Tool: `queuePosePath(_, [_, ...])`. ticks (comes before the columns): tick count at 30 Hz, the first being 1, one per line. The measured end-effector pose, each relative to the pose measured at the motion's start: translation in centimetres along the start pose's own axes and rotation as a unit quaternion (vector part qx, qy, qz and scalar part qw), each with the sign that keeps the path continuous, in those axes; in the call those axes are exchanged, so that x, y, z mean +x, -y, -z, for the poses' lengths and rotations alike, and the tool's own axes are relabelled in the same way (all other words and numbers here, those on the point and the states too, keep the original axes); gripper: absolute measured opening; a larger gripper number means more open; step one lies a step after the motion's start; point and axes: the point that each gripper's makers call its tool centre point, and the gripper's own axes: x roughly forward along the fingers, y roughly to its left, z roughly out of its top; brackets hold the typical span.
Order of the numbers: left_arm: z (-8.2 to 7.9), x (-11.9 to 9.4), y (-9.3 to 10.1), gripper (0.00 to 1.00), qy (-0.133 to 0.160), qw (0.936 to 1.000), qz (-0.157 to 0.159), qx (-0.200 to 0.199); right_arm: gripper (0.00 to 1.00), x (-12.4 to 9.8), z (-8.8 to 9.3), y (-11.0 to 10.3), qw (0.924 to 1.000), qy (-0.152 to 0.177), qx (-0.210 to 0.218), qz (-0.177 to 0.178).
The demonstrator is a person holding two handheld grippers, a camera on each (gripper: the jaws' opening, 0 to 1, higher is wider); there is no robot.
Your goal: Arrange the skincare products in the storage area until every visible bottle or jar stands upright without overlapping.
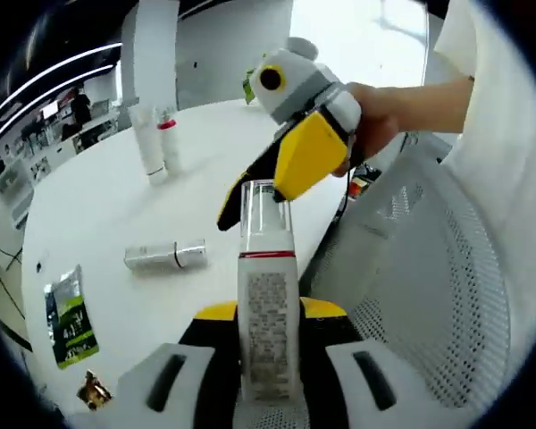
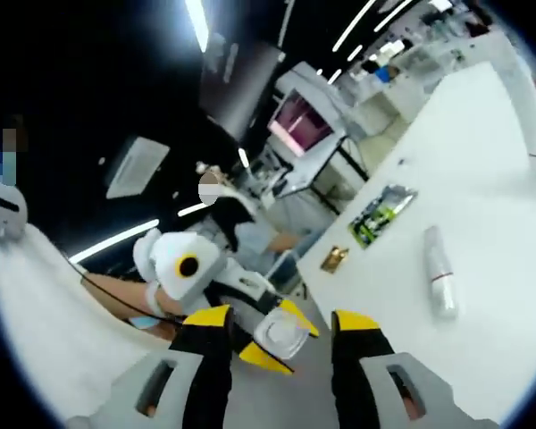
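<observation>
My left gripper is shut on a white bottle with a red band and a clear cap, holding it upright off the table's edge. My right gripper, held by a hand, reaches in from the upper right, and its yellow jaws straddle the cap. In the right gripper view the clear cap sits between my right gripper's jaws, which stand apart from it. A second white bottle lies on its side on the white table. Two tall white containers stand upright at the far side.
A green sachet and a small gold packet lie near the table's edge. A white mesh chair stands close on the right, beside a person's white sleeve. Desks and screens fill the room behind.
</observation>
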Motion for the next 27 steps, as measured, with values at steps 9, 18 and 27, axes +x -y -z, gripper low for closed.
queuePosePath(9, [-3.0, -1.3, 0.5, 0.19, 0.074, 0.9912, 0.04, -0.102, 0.32, 2.4, -0.4, -2.0, 0.9997, 0.007, -0.019, -0.015])
queuePosePath(18, [-3.3, -1.3, 0.6, 0.19, 0.085, 0.9881, 0.042, -0.122, 0.22, 3.1, -0.3, -1.9, 0.9996, 0.026, 0.002, 0.014])
queuePosePath(27, [-2.0, -0.5, -0.5, 0.22, 0.057, 0.997, -0.013, -0.051, 0.18, 3.6, 0.3, -0.2, 0.9923, -0.017, 0.022, 0.121])
